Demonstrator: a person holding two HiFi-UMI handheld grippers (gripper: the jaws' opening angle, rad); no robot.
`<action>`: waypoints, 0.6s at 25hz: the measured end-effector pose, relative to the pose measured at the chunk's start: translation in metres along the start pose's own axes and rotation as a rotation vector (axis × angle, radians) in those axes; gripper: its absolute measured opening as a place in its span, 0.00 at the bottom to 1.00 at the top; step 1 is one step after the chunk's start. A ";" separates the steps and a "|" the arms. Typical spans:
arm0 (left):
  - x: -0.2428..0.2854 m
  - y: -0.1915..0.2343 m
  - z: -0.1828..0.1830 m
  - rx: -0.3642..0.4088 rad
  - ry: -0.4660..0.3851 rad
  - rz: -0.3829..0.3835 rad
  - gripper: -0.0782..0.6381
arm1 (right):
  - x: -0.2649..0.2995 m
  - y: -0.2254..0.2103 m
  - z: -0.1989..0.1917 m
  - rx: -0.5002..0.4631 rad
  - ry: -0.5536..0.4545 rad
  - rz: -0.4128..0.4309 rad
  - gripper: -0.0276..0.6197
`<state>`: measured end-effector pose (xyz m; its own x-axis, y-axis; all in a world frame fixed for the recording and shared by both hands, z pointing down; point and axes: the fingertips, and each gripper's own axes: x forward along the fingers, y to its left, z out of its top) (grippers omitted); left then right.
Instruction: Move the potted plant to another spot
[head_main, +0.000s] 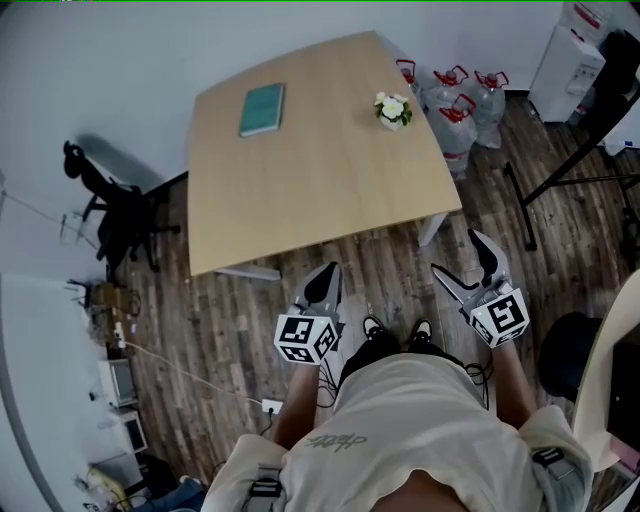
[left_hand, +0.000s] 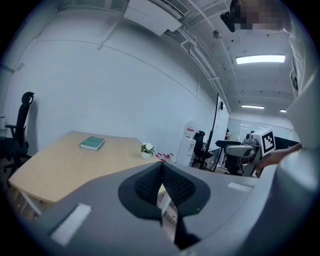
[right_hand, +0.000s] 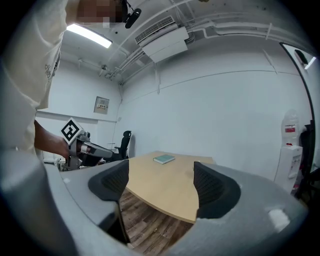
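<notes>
— While both grippers hang over the dark wooden plank floor, where is the small white-flowered potted plant?

— It stands upright on the light wooden desk, close to the right edge and near the far right corner. Nothing touches it.

— What else is on the desk?

— A flat teal book. It lies by the far edge toward the far left corner, well apart from the plant.

— And the left gripper?

— It is just short of the desk's near edge, over the floor, pointing toward the desk. Its black ribbed fingers are pressed together with nothing between them.

— The right gripper?

— Also off the desk, near the near right corner, on the person's side of it. Its fingers stand wide apart and hold nothing. Through the gap, its own view shows the desk's edge and the floor below.

— Anything around the desk?

— A black office chair stands past the left edge. A cluster of clear water bottles with red handles sits on the floor beyond the right edge, near a white water dispenser.
</notes>
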<state>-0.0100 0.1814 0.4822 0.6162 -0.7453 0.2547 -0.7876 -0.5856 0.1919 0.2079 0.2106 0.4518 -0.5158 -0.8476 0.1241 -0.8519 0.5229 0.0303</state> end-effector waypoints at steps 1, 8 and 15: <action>0.000 0.003 0.002 0.003 -0.001 -0.011 0.13 | 0.004 0.002 0.001 0.003 0.004 -0.008 0.66; -0.002 0.040 0.011 0.008 -0.029 -0.027 0.13 | 0.024 0.009 0.010 -0.015 0.016 -0.083 0.66; -0.005 0.065 0.013 0.016 -0.035 -0.070 0.13 | 0.044 0.013 0.024 -0.048 0.005 -0.173 0.66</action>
<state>-0.0638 0.1434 0.4815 0.6700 -0.7126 0.2079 -0.7423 -0.6418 0.1926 0.1720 0.1785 0.4341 -0.3611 -0.9251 0.1177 -0.9226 0.3727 0.0992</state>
